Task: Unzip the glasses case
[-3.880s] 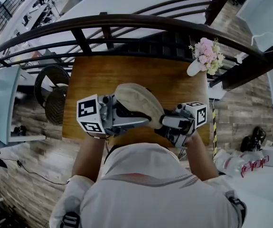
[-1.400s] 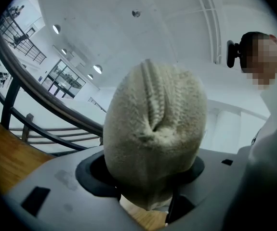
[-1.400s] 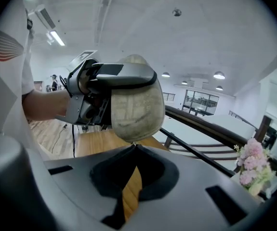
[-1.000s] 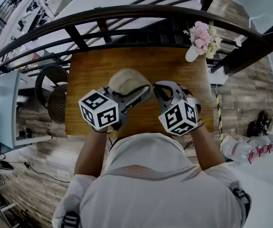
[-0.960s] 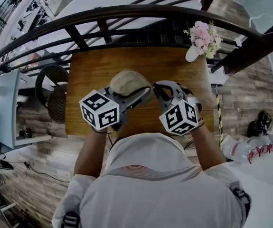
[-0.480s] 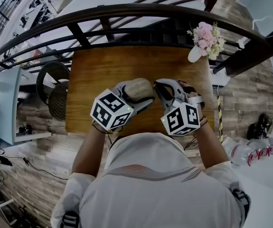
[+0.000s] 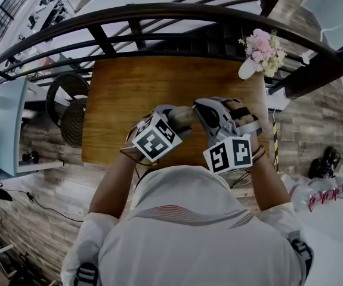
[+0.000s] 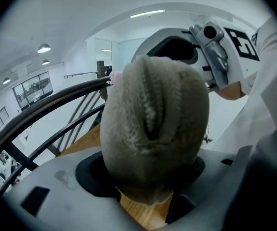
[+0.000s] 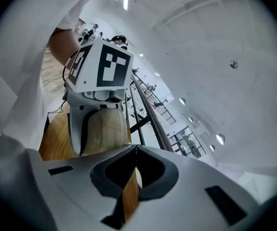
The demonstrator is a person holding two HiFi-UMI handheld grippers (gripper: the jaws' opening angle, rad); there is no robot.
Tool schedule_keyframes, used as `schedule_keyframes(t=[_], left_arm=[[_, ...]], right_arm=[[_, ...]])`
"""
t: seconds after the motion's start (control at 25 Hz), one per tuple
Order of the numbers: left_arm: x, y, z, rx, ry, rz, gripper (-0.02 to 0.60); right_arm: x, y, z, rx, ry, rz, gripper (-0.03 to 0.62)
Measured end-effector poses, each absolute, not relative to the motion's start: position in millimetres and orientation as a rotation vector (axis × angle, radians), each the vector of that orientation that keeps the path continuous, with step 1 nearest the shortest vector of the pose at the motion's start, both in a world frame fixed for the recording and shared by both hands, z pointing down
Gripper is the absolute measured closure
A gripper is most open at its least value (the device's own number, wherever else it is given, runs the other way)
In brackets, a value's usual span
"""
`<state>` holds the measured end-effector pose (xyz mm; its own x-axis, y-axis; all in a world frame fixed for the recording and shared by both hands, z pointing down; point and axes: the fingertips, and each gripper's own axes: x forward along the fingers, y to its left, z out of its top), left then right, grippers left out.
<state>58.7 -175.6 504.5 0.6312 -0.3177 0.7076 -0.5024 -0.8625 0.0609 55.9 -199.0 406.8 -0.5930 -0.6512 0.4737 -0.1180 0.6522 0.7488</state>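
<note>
Pointing downward, left gripper (image 7: 177, 118) clamps the glasses case (image 8: 153, 124); right gripper (image 9: 132, 147), jaws closed, angles beside it.

White short-sleeved polo shirt (image 7: 186, 237), thin red-and-dark stripe across back. Dark strap buckles (image 7: 85, 274) at both shoulders. Left tool (image 7: 179, 119), right tool (image 9: 136, 150): pale grey moulded shells, black jaw liners, dark rectangular slots. White marker cube (image 7: 155, 140) on each, black square patterns.
</note>
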Motion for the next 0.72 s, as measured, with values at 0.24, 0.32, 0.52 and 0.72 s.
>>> schedule_keyframes(t=[0.24,0.32,0.52,0.72], left_arm=[[45.5,-177.7,531.6,2.544,-0.677,1.362,0.293],[42.5,-177.9,540.7,2.526,-0.665,1.437,0.293],[40.8,-175.8,555.6,2.483,-0.651,1.566,0.293],[48.2,-179.1,550.3,2.541,-0.693,1.434,0.291]], right_arm=[[36.0,-179.7,408.7,0.457,-2.031,-1.026,0.545],[29.8,-175.3,411.8,0.424,-2.021,-1.055,0.545],[25.2,-166.7,422.9,0.374,-2.012,-1.069,0.545],[25.0,-167.7,420.9,0.418,-2.042,-1.029,0.543]])
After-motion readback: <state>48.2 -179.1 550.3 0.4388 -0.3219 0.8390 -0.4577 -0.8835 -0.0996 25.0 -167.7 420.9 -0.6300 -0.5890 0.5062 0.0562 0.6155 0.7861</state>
